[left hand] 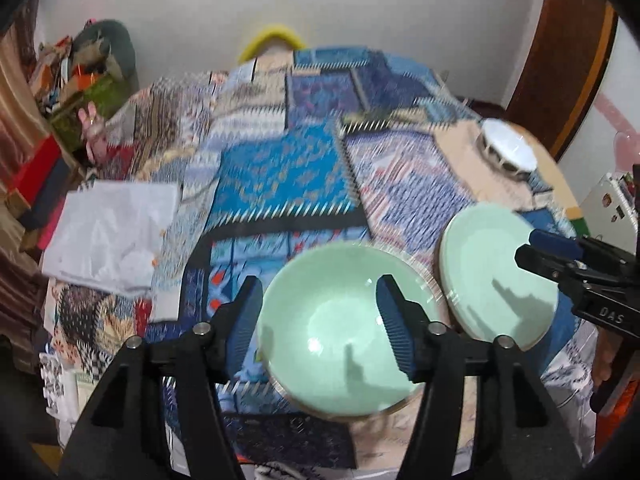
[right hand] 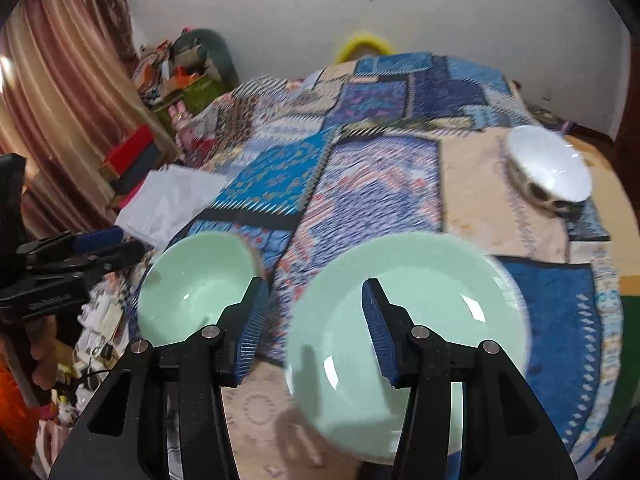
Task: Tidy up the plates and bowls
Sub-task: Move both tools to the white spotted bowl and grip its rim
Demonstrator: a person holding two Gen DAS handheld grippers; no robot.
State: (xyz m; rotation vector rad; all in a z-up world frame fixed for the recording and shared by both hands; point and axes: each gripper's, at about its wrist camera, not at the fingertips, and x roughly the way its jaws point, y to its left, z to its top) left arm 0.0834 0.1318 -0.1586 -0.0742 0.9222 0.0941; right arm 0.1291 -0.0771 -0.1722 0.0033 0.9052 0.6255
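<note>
Lettering "DAS" shows in white on the right gripper [left hand: 532, 248]. Both it and the left gripper [left hand: 320, 320] stand spread, pinching nothing. The green bowl [left hand: 340, 340] and green plate [right hand: 408, 340] rest side by side on the patchwork cloth [left hand: 280, 176]; 1 white bowl [right hand: 548, 168] sits well apart.

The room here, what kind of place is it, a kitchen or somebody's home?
Probably a lived-in room at home, not a kitchen: a patchwork cloth covers the surface, a curtain hangs at the side, and boxes and clutter are piled in the corner.
</note>
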